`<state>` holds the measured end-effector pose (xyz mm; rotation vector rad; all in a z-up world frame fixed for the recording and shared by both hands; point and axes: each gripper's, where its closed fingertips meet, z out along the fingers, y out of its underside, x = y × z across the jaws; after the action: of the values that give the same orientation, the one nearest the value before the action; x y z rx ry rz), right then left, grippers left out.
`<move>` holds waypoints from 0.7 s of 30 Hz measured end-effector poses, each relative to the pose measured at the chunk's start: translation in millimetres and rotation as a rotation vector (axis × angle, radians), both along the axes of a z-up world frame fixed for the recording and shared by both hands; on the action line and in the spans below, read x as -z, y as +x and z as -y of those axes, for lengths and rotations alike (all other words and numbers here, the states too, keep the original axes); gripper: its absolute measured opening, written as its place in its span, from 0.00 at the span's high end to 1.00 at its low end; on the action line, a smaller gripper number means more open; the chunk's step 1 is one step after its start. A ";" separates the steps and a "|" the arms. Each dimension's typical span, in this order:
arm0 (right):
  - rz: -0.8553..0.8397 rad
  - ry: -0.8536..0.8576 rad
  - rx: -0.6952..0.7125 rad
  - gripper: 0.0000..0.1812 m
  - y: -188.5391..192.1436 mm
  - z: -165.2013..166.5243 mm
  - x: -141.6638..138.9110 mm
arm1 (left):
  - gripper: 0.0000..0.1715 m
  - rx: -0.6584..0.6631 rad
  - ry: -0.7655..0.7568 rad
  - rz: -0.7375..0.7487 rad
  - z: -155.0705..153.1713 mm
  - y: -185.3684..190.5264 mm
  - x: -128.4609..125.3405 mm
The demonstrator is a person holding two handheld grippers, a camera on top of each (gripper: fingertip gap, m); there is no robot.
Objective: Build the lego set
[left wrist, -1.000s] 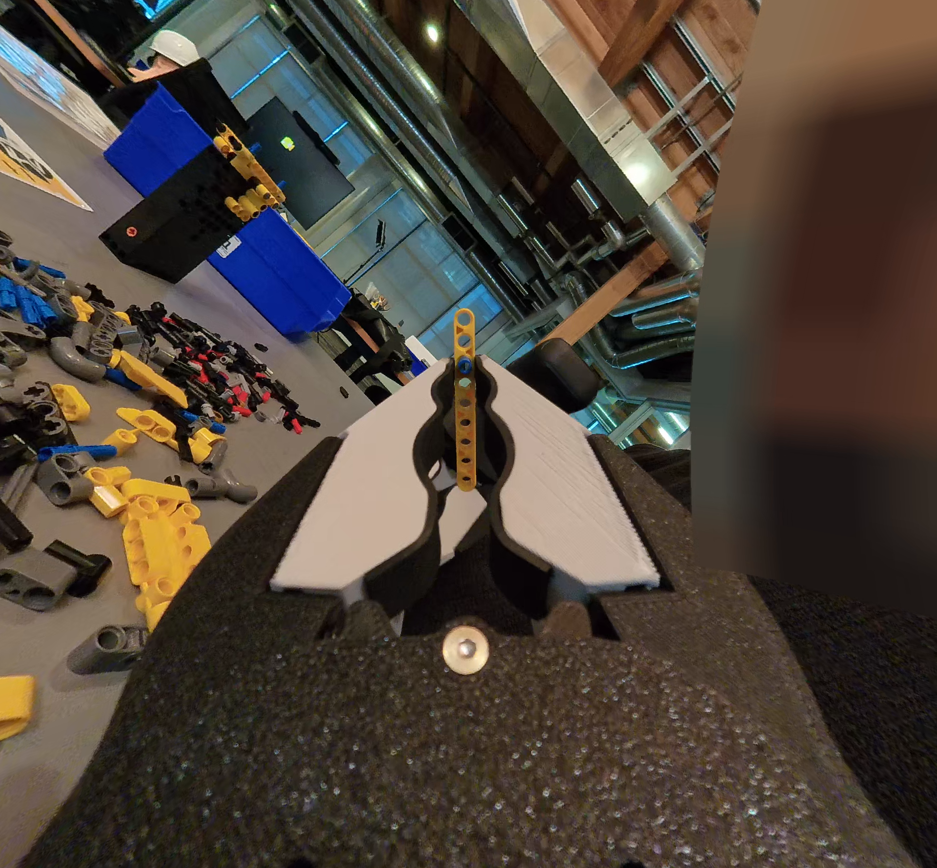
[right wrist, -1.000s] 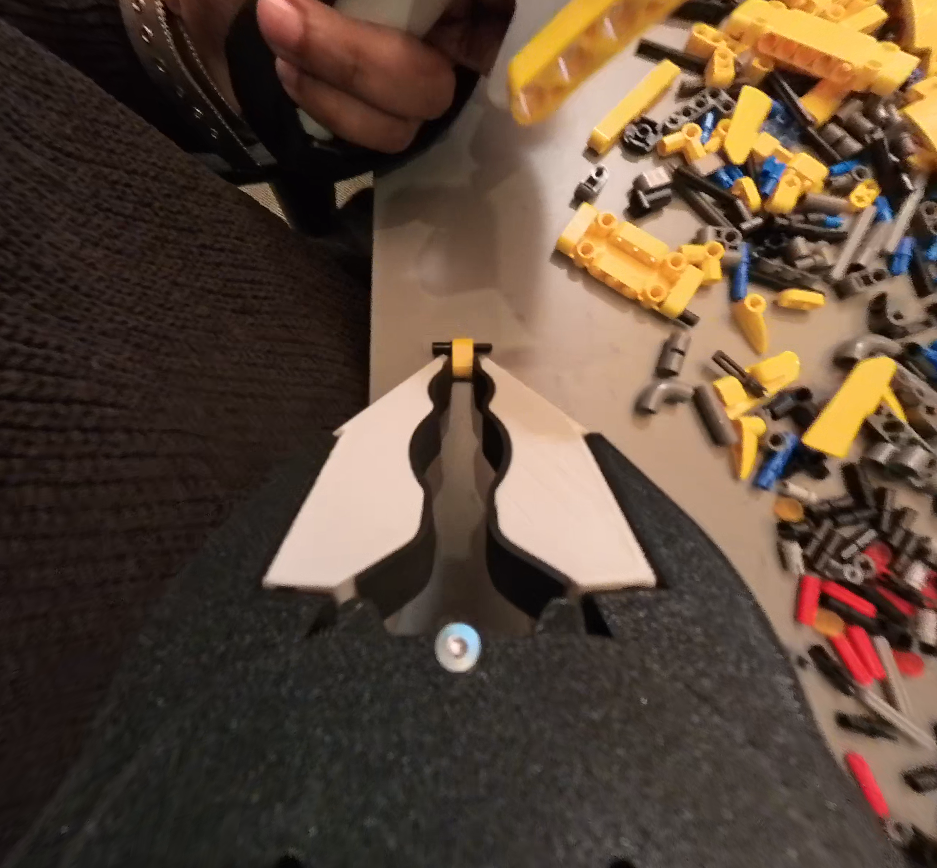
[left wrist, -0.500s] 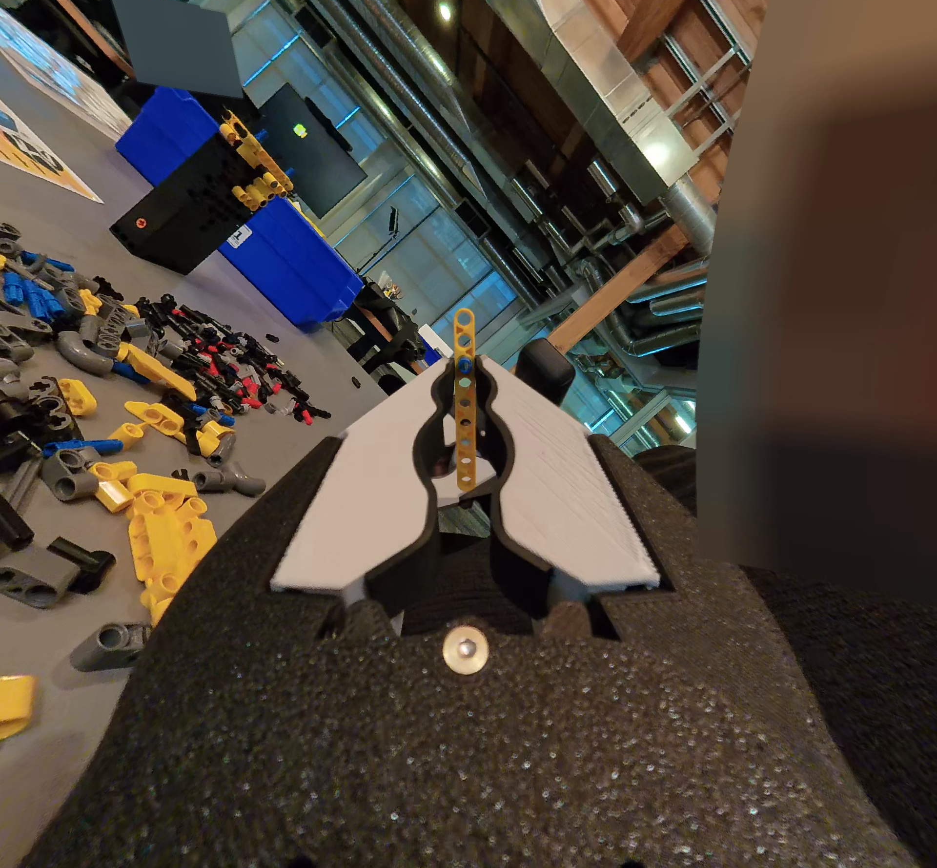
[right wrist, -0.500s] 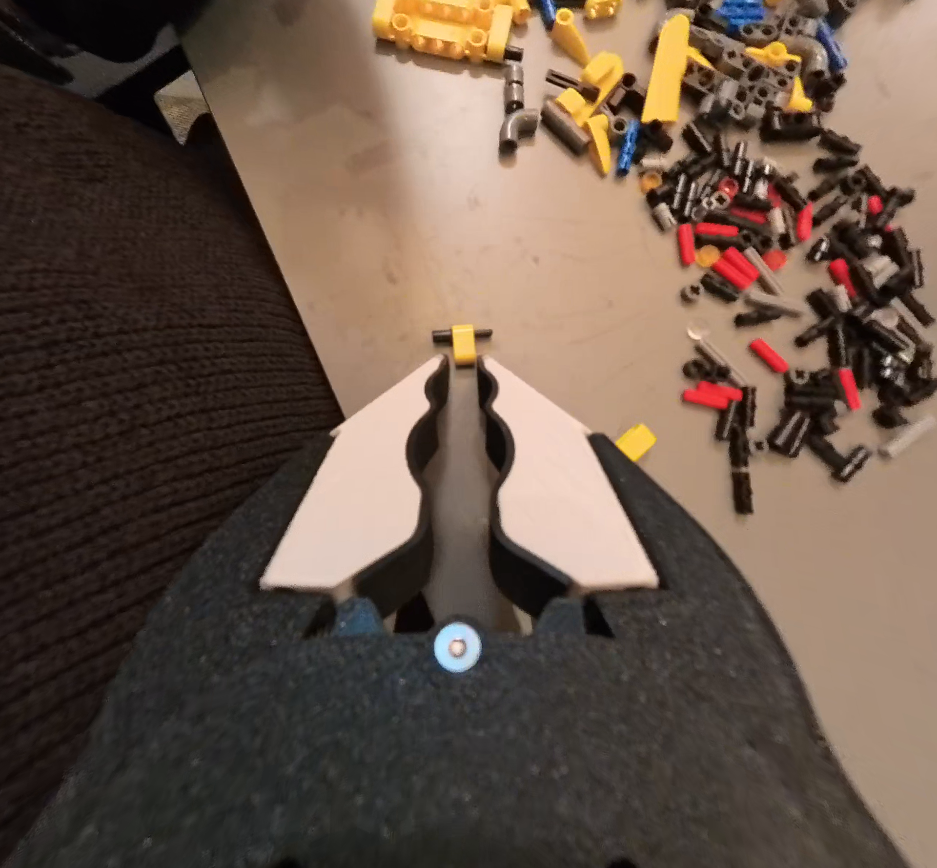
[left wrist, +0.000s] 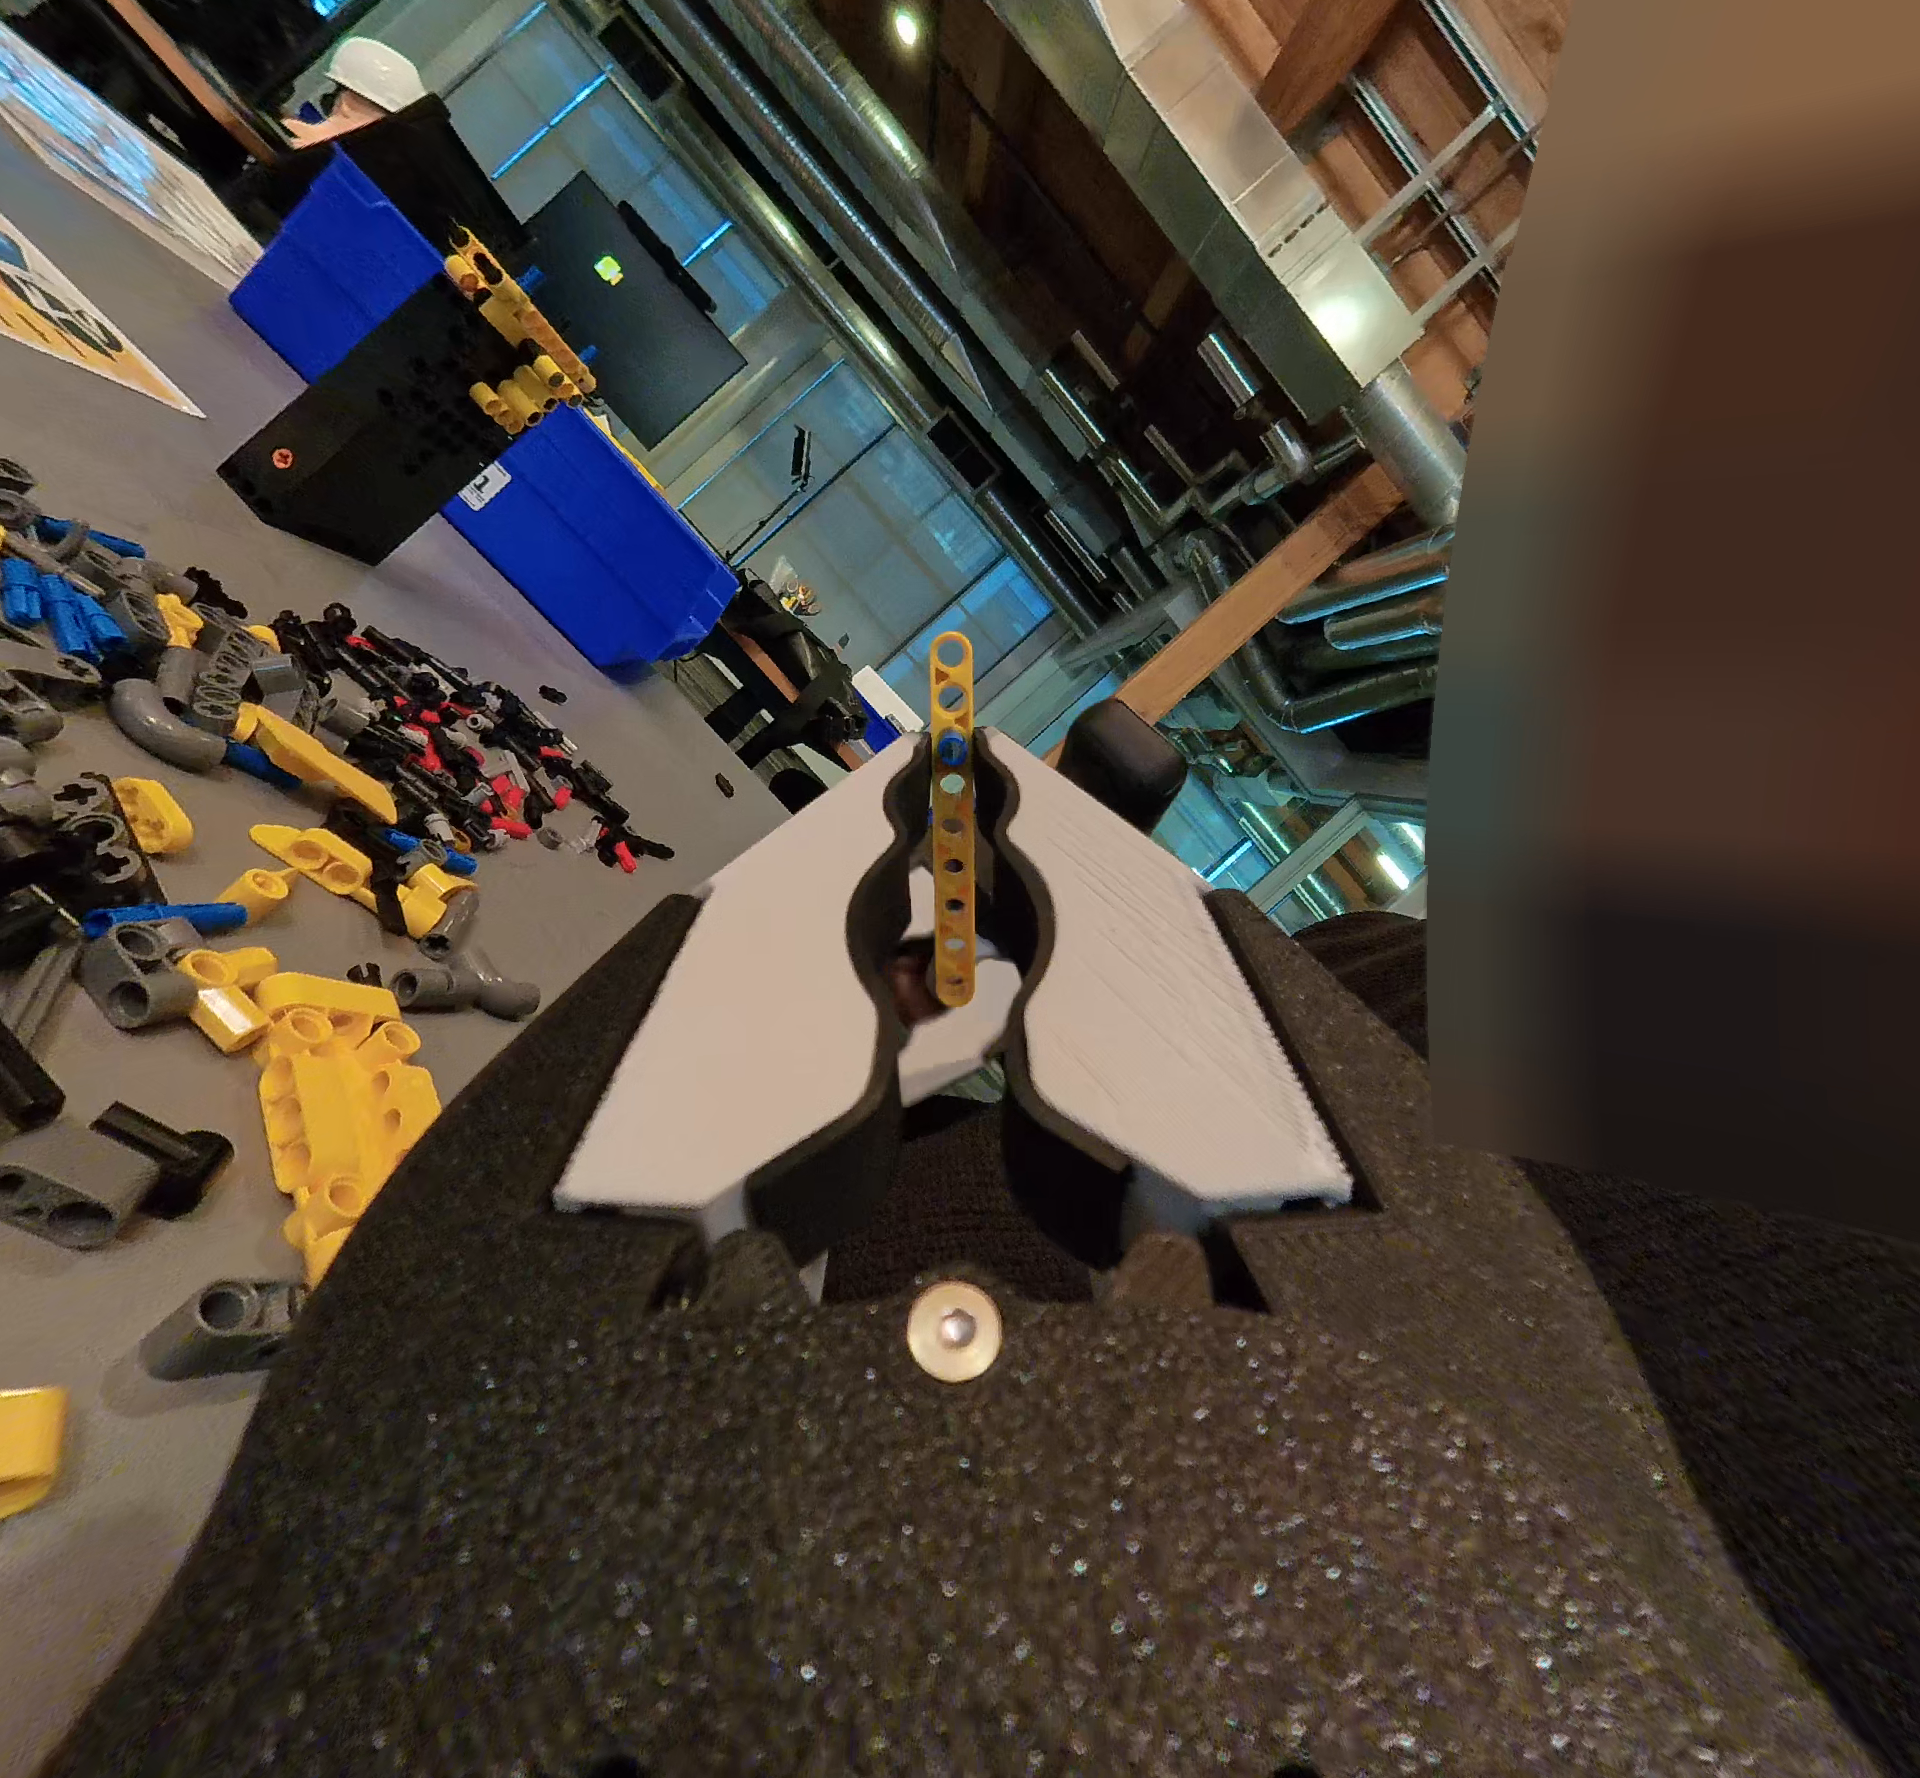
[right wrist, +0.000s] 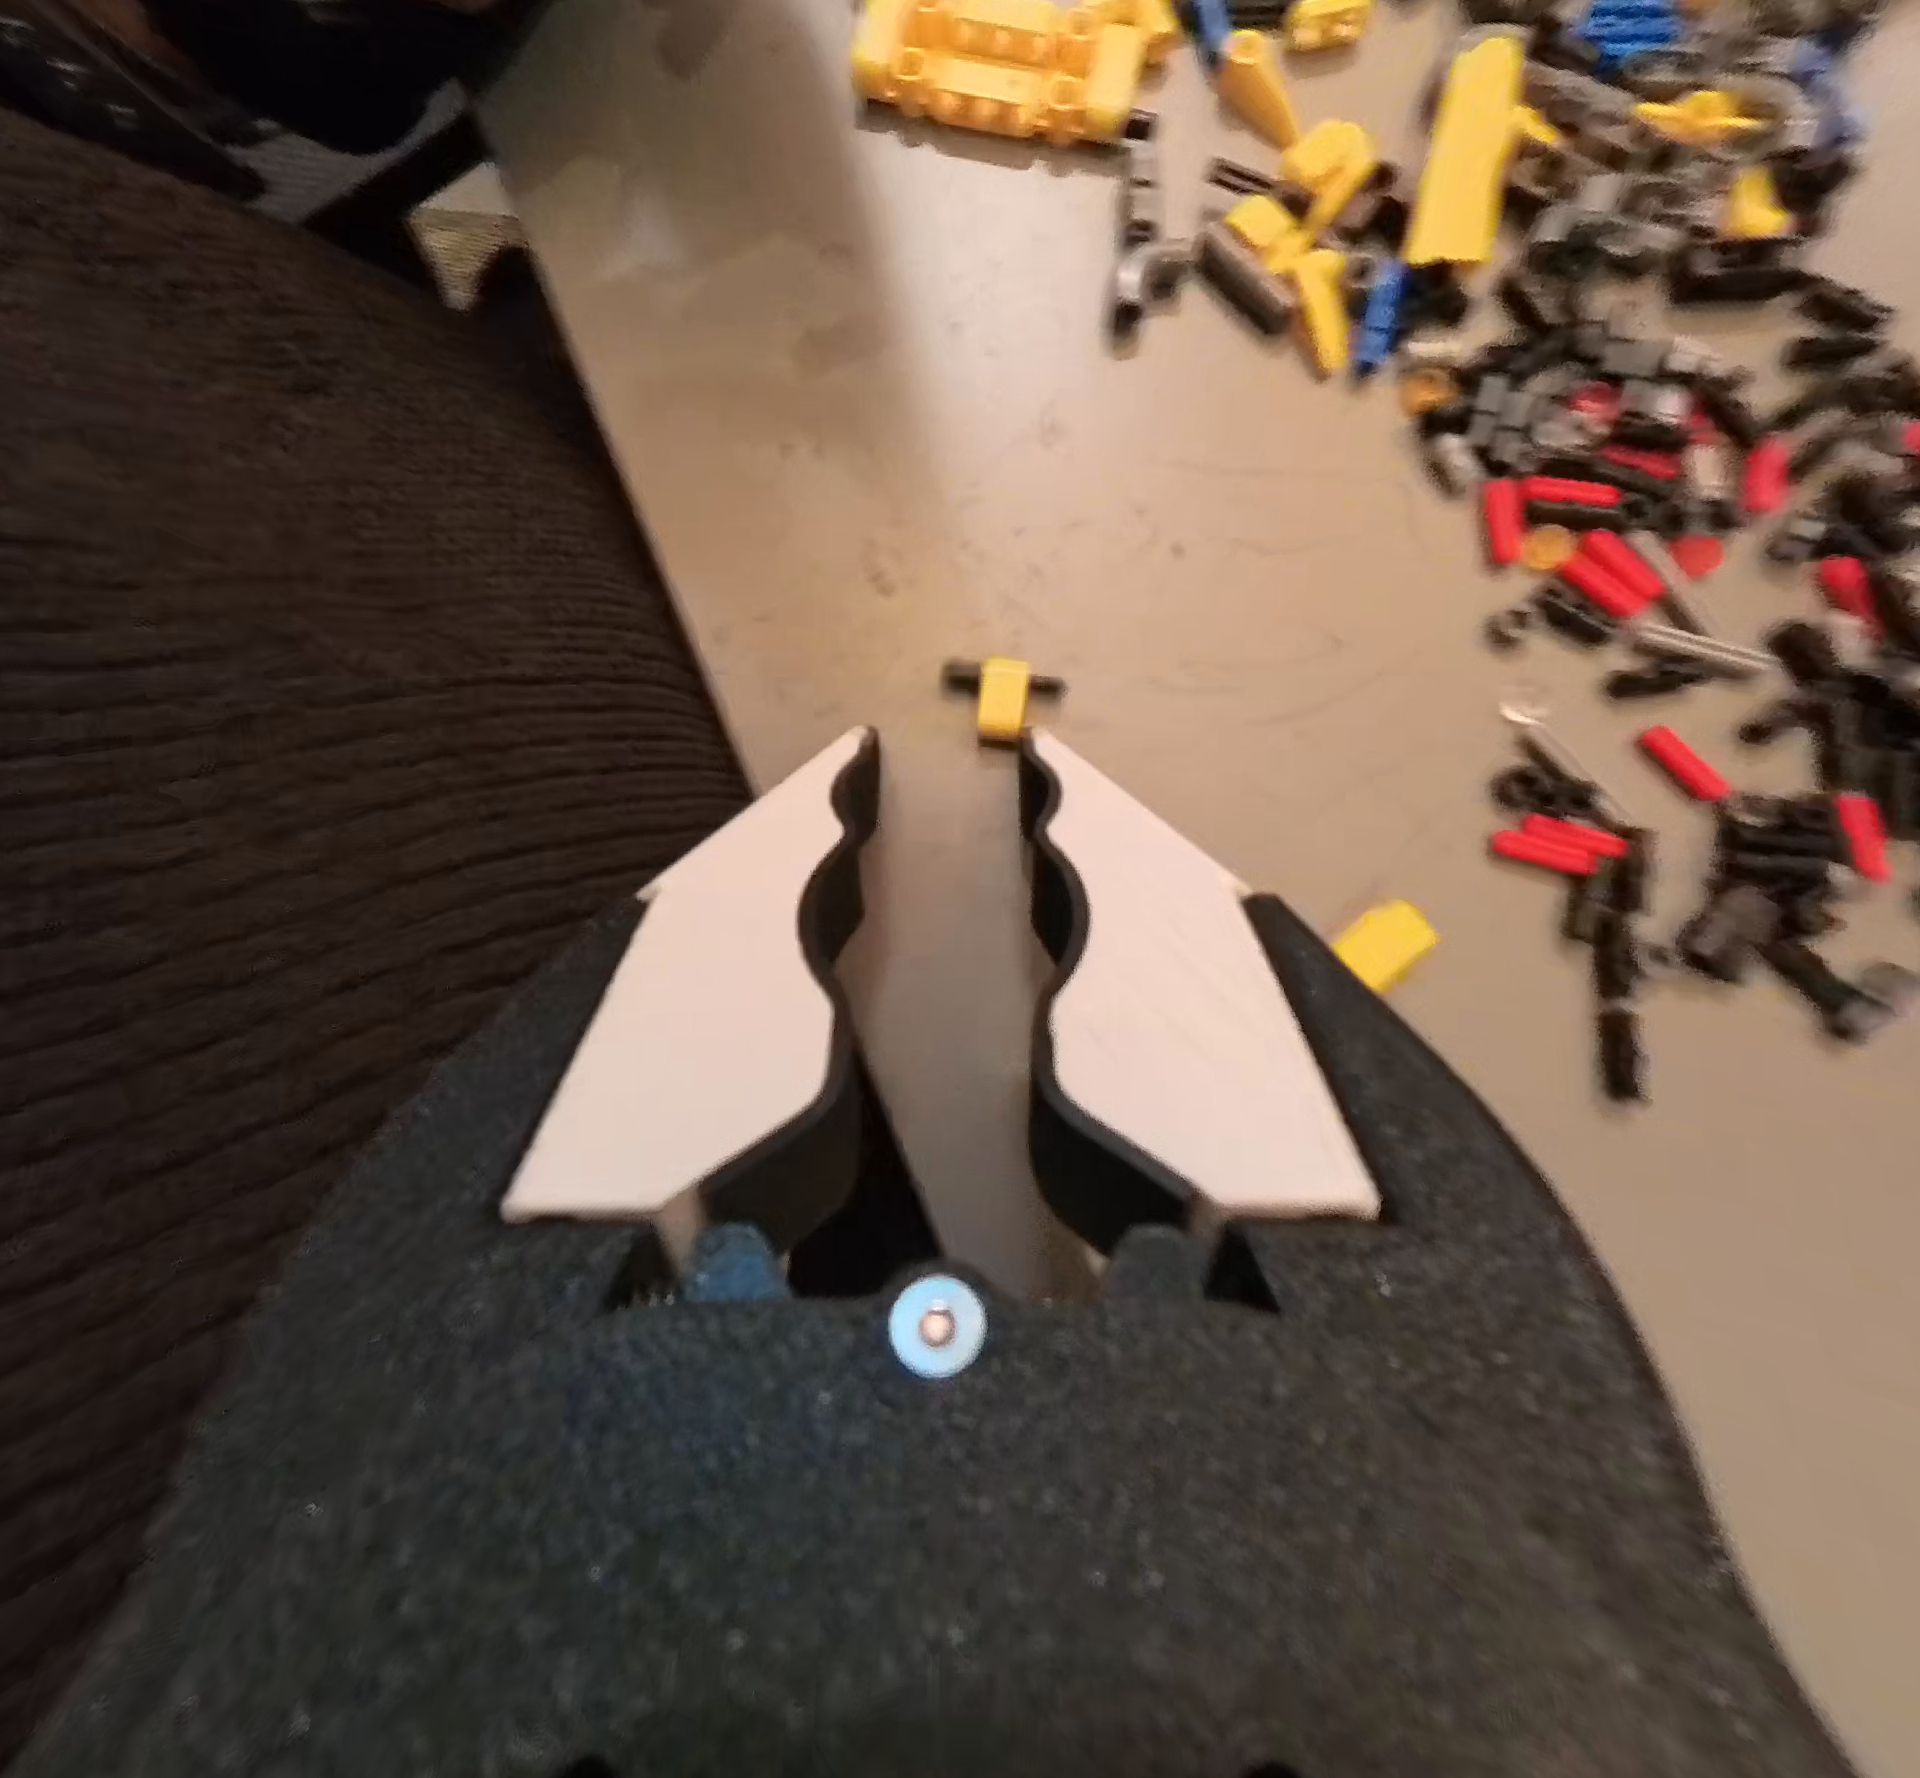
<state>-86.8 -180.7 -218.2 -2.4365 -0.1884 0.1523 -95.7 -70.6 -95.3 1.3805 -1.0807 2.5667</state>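
My left gripper [left wrist: 951,746] is shut on a thin yellow beam [left wrist: 952,855] with a row of holes and a blue pin [left wrist: 948,749] at the fingertips. The beam stands upright, lifted above the table and pointing toward the ceiling. My right gripper [right wrist: 948,741] is open, its jaws apart, low over the grey table [right wrist: 997,440]. A small yellow connector with a black pin through it [right wrist: 1003,702] lies just beyond the tip of the right finger [right wrist: 1049,772]. I cannot tell whether it still touches that finger.
Loose yellow, black, red, blue and grey parts [right wrist: 1621,502] cover the table to the right; they also show in the left wrist view [left wrist: 312,814]. A yellow wedge [right wrist: 1382,939] lies beside the right gripper. Dark knit clothing [right wrist: 312,689] borders the table edge. Blue bins [left wrist: 582,544] and a black box [left wrist: 353,440] stand far back.
My right gripper has opened and let go of the small yellow connector, after moving over the table toward the red and black pins. My left gripper still holds the beam, barely moved.
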 end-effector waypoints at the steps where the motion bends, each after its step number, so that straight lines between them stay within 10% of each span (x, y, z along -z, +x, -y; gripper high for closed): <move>1: -0.062 -0.003 -0.041 0.85 -13.1 0.6 -1.7 | 0.96 0.001 0.001 0.000 0.2 0.0 0.1; 21: 0.301 0.163 -0.113 0.89 1.1 -14.8 -4.0 | 0.96 0.003 0.000 0.001 0.7 -0.3 -0.1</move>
<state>-85.6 -165.9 -214.2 -2.2761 -0.4551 -0.1762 -96.0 -71.3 -95.2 1.3766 -1.0818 2.5661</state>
